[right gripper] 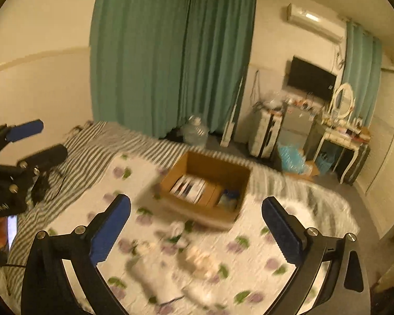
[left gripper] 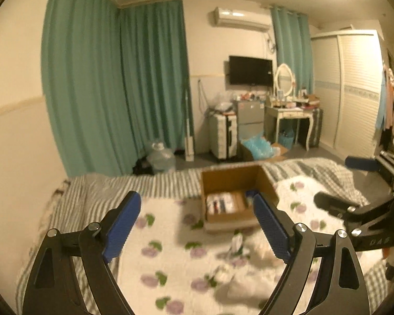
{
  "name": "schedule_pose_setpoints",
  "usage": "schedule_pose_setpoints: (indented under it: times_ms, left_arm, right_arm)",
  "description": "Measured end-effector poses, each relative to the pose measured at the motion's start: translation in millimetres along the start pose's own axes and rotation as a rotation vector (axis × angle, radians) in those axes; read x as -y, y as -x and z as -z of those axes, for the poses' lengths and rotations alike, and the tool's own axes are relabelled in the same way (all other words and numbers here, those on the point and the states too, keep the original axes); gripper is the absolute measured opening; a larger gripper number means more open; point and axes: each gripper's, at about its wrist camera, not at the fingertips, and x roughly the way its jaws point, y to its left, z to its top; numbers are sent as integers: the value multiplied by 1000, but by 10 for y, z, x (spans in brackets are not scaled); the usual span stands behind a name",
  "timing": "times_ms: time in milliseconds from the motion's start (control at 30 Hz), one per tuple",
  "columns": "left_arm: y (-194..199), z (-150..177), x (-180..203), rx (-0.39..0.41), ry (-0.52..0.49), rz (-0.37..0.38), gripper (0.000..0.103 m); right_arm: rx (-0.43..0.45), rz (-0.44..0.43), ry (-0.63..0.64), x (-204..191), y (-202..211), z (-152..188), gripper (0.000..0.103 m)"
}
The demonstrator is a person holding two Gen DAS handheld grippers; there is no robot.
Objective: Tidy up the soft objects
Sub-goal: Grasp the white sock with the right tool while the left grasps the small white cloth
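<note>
An open cardboard box (left gripper: 233, 181) (right gripper: 197, 164) sits on a white fleece blanket with purple flowers (left gripper: 170, 249) (right gripper: 249, 257) spread on the bed. Flat items lie inside the box. Small pale soft things (left gripper: 236, 241) (right gripper: 199, 258) lie blurred on the blanket in front of the box. My left gripper (left gripper: 197, 210) is open and empty, above the blanket before the box. My right gripper (right gripper: 197, 218) is open and empty, over the soft things. Each gripper also shows at the edge of the other's view, the right one (left gripper: 338, 183) and the left one (right gripper: 39, 139).
A striped sheet (left gripper: 97, 189) covers the bed to the left and behind. Past the bed are green curtains (left gripper: 118, 84), a water jug (left gripper: 161, 155), a suitcase (left gripper: 223, 134), a dressing table (left gripper: 291, 113) and a wardrobe (left gripper: 354, 92).
</note>
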Motion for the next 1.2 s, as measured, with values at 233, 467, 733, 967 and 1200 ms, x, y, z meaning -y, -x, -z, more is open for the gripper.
schedule_pose_setpoints:
  times_ms: [233,467,733,967,1200]
  left_arm:
    - [-148,828,-26,-114,36,-7,89]
    - [-675,1376,-55,-190,68,-43,89]
    - [-1160,1804,-72,-309,71,-35,89]
    - [-1315,1933,-58,-349,53,-39,89]
    - [-1320,1872,35,-345,31,-48,89]
  right_arm:
    - [-131,-76,-39,-326,-581,778,101]
    - [-302,-101,2,-548,-1437,1395,101]
    - [-452,-136,50,-735,-2002,1813,100]
    - [-513,-130,34,-672,-2190,1951,80]
    - [-402,-79,66,-540,-1898,1625,68]
